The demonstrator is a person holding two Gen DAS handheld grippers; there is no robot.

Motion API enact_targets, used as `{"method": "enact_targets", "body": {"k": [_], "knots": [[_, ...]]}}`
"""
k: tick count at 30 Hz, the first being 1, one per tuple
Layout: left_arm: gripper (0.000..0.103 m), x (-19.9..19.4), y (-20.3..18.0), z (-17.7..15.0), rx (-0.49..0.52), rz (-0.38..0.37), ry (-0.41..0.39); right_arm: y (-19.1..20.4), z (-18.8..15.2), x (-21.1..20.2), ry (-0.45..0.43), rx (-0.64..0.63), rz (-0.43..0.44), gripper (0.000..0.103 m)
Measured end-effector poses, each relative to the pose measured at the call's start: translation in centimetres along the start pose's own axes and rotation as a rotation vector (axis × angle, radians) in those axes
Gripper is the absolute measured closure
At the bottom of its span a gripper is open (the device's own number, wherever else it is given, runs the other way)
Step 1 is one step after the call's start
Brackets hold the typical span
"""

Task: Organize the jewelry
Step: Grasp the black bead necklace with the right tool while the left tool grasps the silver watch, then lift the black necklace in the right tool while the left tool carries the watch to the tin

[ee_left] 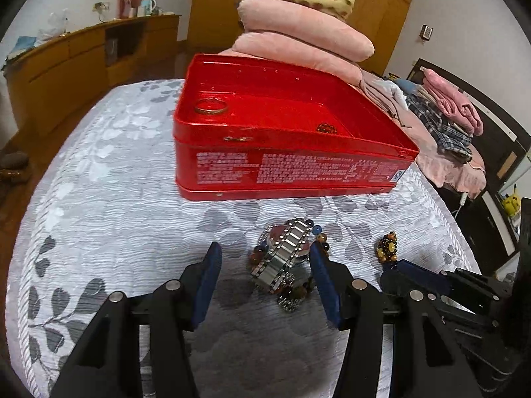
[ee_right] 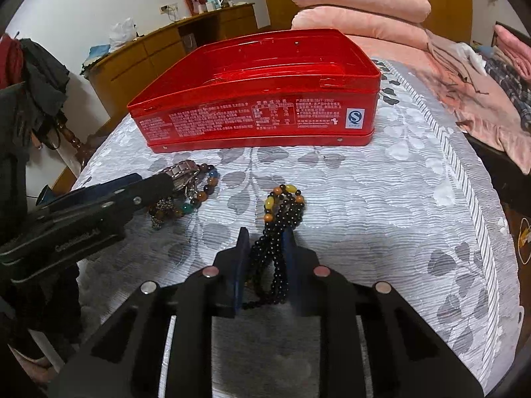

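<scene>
The right claw (ee_right: 265, 242) is pinched narrow on a black bead necklace (ee_right: 275, 258), whose doubled strands run lengthwise between the fingers, amber-beaded end pointing toward the red tin (ee_right: 259, 112) on the bed (ee_right: 381, 199). The left claw (ee_left: 265, 265) stands half open around a steel watch band (ee_left: 282, 255), which lies slantwise toward the tin, among coloured beads (ee_left: 320, 232).

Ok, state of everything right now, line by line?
Red tin: open, lid off.
Ring: inside the tin.
Left gripper: open around the metal watch band.
Right gripper: shut on the black bead necklace.
Mixed bead bracelets: loose on the bedspread.
</scene>
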State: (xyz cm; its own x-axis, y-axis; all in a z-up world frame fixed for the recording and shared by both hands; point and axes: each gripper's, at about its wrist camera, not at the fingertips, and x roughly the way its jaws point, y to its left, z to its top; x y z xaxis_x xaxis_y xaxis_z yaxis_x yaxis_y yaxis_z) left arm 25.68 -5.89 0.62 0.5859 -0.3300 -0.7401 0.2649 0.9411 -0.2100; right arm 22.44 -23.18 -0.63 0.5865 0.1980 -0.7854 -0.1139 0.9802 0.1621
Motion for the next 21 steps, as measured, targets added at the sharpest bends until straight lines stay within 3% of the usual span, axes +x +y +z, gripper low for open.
{"method": "enact_targets", "body": {"k": [3,7,21], "knots": [[0.05,0.5,-0.3,0.2,0.016,0.002,0.015,-0.1,0.0,0.1,0.0,0.0,0.003,0.083],[0.064,1.0,-0.9,0.3,0.045,-0.007,0.03,-0.2,0.1,0.2,0.001,0.002,0.01,0.083],[0.071,-1.8,0.5,-0.1,0.004,-0.016,-0.033,0.0,0.3,0.3,0.004,0.003,0.012,0.083]]}}
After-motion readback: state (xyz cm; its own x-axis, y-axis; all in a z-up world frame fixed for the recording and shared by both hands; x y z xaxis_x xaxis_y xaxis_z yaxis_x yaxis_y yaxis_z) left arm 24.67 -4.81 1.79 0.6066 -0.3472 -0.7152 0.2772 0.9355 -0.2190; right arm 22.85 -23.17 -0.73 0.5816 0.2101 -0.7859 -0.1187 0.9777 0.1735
